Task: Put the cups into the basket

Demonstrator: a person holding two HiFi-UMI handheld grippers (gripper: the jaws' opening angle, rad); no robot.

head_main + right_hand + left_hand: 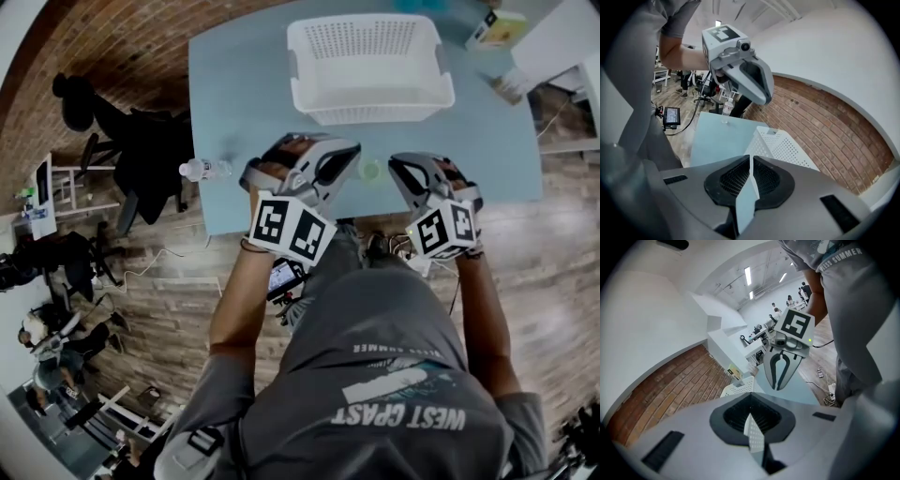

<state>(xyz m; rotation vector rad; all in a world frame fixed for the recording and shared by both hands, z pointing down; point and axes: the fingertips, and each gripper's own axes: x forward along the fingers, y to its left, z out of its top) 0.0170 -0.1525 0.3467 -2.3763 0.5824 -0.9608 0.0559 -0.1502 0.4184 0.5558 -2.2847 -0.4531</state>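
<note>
Water bottle (202, 170) at the table's (244, 75) left edge. Left gripper (343, 152), jaws together and empty, over the near edge. A small green cup (371, 170) stands between it and the right gripper (397, 165), likewise closed on nothing. White basket (370, 98) beyond them, by the far edge.

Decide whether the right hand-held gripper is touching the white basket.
Apart. The head view shows a strip of bare table between the right hand-held gripper and the basket.

White basket (370, 97) with perforated walls, shown upright and empty on the far half of the table (242, 94). One pale green cup (370, 170), seen from above and partly hidden, is set near the table's near edge, apart from the basket.
</note>
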